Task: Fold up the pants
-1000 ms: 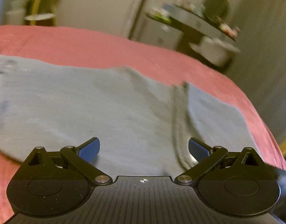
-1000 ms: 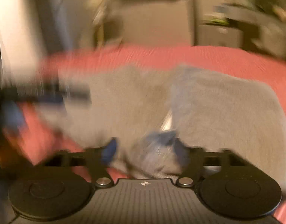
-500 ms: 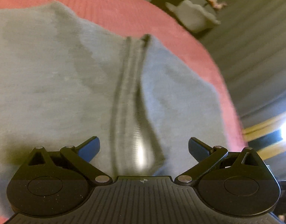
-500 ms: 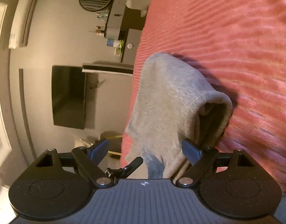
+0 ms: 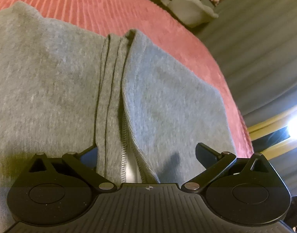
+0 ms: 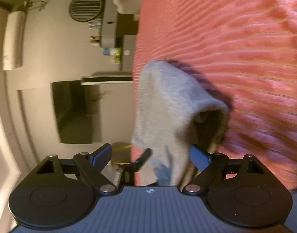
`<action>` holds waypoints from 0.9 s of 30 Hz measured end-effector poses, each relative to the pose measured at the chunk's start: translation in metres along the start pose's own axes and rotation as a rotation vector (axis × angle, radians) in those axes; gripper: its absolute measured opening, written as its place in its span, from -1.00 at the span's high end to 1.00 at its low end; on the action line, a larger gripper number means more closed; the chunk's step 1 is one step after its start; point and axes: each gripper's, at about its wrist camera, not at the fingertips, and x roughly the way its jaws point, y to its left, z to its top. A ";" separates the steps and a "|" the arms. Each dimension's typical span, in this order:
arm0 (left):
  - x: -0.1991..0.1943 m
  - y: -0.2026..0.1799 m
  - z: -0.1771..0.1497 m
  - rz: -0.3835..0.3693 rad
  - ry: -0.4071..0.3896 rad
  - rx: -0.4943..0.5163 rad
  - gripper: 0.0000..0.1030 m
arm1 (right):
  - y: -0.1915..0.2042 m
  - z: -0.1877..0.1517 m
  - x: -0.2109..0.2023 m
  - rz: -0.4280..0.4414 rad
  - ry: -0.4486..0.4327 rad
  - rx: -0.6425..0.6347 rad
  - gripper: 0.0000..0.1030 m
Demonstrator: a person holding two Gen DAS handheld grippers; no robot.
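Observation:
Grey sweatpants point(image 5: 51, 81) lie spread on a red ribbed bedspread point(image 5: 113, 5). The ribbed waistband point(image 5: 109, 104) and a folded-over panel point(image 5: 167, 101) run between the jaws of my left gripper point(image 5: 146, 155), which is open and low over the cloth; the waistband covers part of its left finger. In the right wrist view, tilted sideways, a raised fold of the pants point(image 6: 167, 104) hangs between the jaws of my open right gripper point(image 6: 150, 155), and another black tool part shows just behind the cloth.
The bedspread point(image 6: 235, 48) fills the right of the right wrist view. Beyond the bed edge are a wall-mounted TV point(image 6: 74, 112), a dark desk with small items point(image 6: 109, 29), a white tub point(image 5: 189, 5) and grey curtains point(image 5: 261, 48).
My left gripper has come down closer to the waistband, which now reaches between its jaws. The right gripper view has shifted slightly; the fold looks about the same.

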 end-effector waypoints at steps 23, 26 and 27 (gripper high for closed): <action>-0.090 0.029 -0.014 -0.087 -0.141 -0.146 0.62 | 0.019 0.004 0.037 -0.060 -0.076 -0.100 -0.70; -0.109 0.038 -0.020 -0.032 -0.193 -0.152 0.63 | 0.025 0.001 0.043 -0.091 -0.075 -0.152 -0.70; -0.109 0.043 -0.022 -0.015 -0.196 -0.168 0.63 | 0.025 0.003 0.046 -0.120 -0.077 -0.169 -0.70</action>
